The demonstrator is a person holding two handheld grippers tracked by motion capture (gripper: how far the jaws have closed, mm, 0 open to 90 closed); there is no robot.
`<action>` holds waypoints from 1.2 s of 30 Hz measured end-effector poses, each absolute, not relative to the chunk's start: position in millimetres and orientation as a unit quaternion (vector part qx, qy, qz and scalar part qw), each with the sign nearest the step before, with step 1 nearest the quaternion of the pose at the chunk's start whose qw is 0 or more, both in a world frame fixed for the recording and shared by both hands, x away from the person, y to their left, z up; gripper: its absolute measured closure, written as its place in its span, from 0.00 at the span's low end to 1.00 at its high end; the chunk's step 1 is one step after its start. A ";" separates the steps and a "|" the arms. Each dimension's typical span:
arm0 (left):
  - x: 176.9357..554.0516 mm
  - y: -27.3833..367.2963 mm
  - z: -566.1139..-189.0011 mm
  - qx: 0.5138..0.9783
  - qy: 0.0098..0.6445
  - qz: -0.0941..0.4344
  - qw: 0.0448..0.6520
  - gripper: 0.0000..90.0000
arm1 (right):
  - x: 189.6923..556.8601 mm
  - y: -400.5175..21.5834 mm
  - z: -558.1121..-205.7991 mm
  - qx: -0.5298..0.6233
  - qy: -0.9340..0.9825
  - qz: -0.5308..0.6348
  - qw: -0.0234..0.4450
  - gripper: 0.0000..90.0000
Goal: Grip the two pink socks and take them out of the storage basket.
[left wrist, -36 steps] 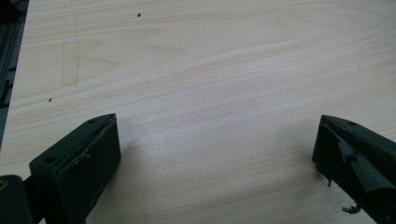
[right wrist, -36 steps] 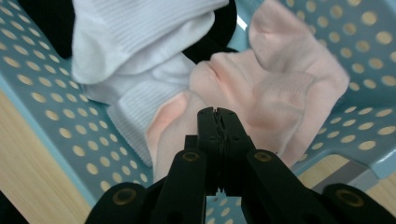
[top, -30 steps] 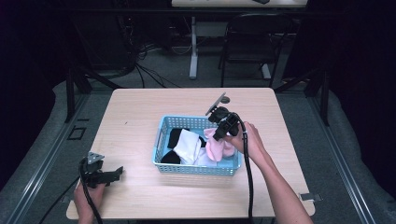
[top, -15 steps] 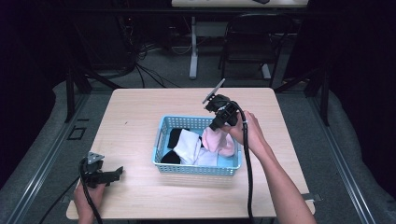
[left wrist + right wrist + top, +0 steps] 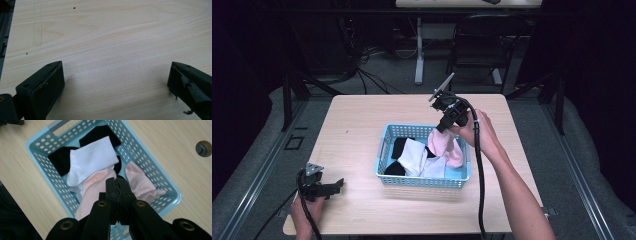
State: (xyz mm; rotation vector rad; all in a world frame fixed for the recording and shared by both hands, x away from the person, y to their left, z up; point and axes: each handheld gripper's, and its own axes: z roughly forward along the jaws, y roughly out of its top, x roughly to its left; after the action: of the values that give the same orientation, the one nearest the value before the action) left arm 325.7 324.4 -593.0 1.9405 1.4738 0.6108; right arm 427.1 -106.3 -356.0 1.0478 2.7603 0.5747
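Right claw [image 5: 443, 126] is seen clamped on a pink sock [image 5: 438, 143], its two black jaws pressed flat together in the right gripper view with the pink fabric caught at their tips [image 5: 117, 182]. The sock is held up above the blue perforated basket [image 5: 422, 179], its upper end at the claw and its lower part hanging down into the basket. A second pink sock [image 5: 141, 182] is seen lying against the basket's wall just beside the held one. A white ribbed sock [image 5: 92, 160] is spread across the middle of the basket, and black socks [image 5: 60, 160] are partly covered by it. Whether the held sock is touching the white one below cannot be told for certain, since the jaws hide that spot.

Left claw [image 5: 329, 187] is kept low at the near left corner of the tabletop [image 5: 357, 120], well apart from the basket. Its jaws are spread wide in the left gripper view, and nothing but bare wood grain [image 5: 112, 50] is seen between them.

A small round dark fitting [image 5: 203, 148] is set in the tabletop beyond the basket.
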 end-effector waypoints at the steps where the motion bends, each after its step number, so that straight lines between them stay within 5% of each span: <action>1: 325.8 324.4 -592.9 0.735 0.558 0.231 0.309 0.01 | 424.8 -105.4 -348.6 0.345 0.916 0.191 0.070 0.99; 18: 325.8 324.4 -593.0 0.735 0.558 0.231 0.310 0.01 | 418.3 -119.7 -311.8 0.352 0.910 0.201 0.083 0.99; 36: 325.8 324.4 -593.0 0.735 0.558 0.231 0.309 0.01 | 413.0 -190.0 -302.7 0.420 0.880 0.193 0.107 0.99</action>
State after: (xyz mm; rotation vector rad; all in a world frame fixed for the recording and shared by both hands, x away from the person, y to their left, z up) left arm 325.8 324.4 -593.0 1.9409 1.4735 0.6111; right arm 413.0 -190.0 -302.7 1.2353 2.5923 0.5682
